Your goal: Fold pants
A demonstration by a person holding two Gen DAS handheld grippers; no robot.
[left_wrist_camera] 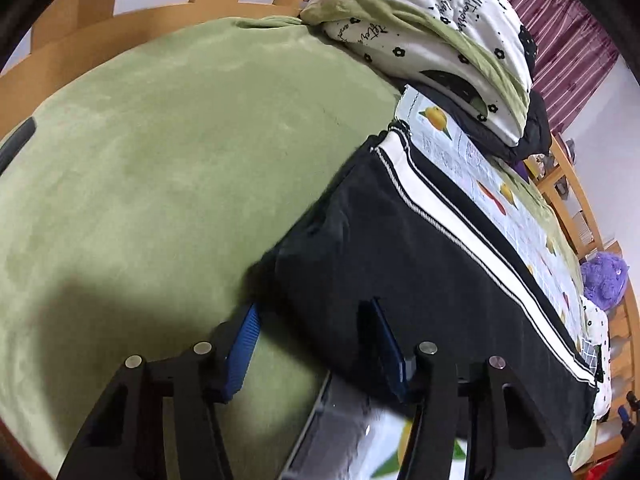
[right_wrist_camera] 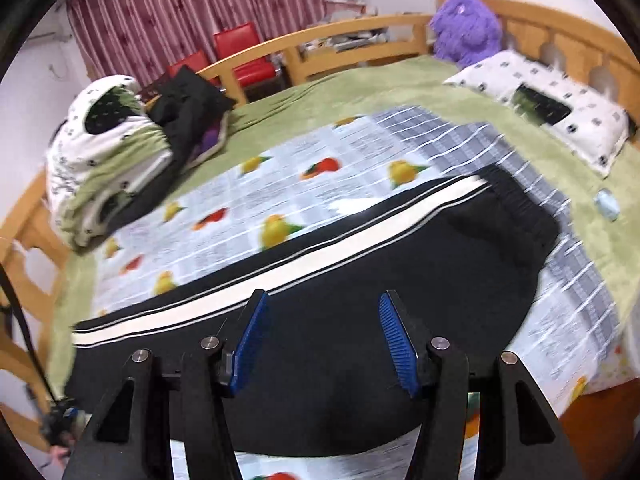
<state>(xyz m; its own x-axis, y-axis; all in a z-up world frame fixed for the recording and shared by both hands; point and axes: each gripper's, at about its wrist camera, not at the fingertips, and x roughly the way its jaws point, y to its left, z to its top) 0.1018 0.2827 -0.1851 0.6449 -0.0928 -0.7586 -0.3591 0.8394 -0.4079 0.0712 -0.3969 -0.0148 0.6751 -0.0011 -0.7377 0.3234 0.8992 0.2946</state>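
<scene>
Black pants (right_wrist_camera: 400, 280) with a white side stripe lie flat across a fruit-print sheet (right_wrist_camera: 280, 200) on the bed, waistband toward the right in the right wrist view. My right gripper (right_wrist_camera: 323, 296) hovers over the middle of the pants, open, with nothing between its blue pads. In the left wrist view the pants (left_wrist_camera: 400, 248) stretch away to the right. My left gripper (left_wrist_camera: 314, 304) stands open over their near end. Its left finger is over the green bedsheet (left_wrist_camera: 160, 180), its right finger over the black cloth. The pads do not press on the fabric.
A folded flower-print quilt (right_wrist_camera: 100, 152) and a black garment (right_wrist_camera: 188, 108) are piled at one end of the bed. A white pillow (right_wrist_camera: 552, 108) and a purple plush toy (right_wrist_camera: 464, 28) lie at the other. A wooden bed rail (right_wrist_camera: 340, 32) runs behind; red chairs (right_wrist_camera: 236, 52) stand beyond.
</scene>
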